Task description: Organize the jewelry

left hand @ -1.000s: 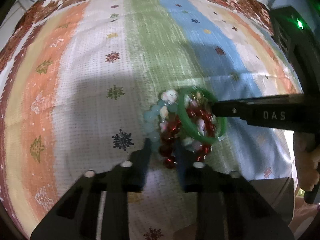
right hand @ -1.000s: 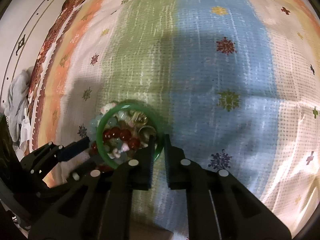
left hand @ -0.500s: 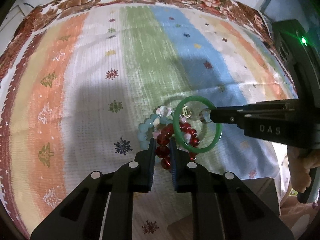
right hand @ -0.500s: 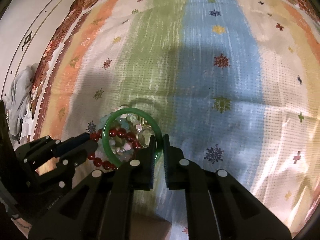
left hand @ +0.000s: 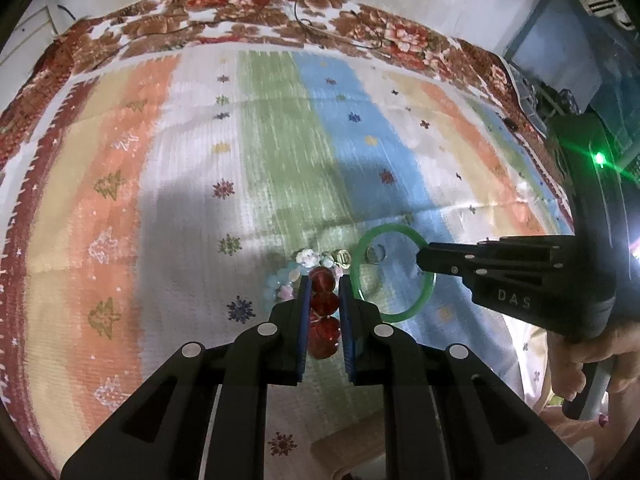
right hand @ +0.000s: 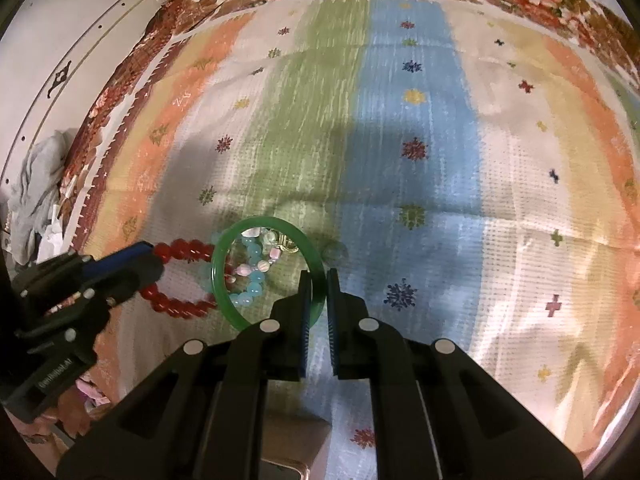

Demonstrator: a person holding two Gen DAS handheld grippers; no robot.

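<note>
Lifting clear of the pile, the left hand-held gripper (left hand: 324,294) is clamping the red bead bracelet (left hand: 323,306); the right hand-held gripper (right hand: 316,300) is pinching shut on the green bangle (right hand: 224,280) beside it. Both pieces are now separating from the pale bead strand (right hand: 252,276) remaining beneath on the bedspread (right hand: 400,160), ready for sorting.

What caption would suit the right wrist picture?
Right tool pinching a green bangle while the left tool holds a red bead bracelet over a striped cloth.

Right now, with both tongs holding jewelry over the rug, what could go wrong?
1. The left tongs pinch the red bead bracelet by only a few beads; the loop may slip out.
2. The right tongs grip the green bangle on a thin, smooth rim, so it could twist free.
3. The pale bead bracelet lies just below and might snag.
</note>
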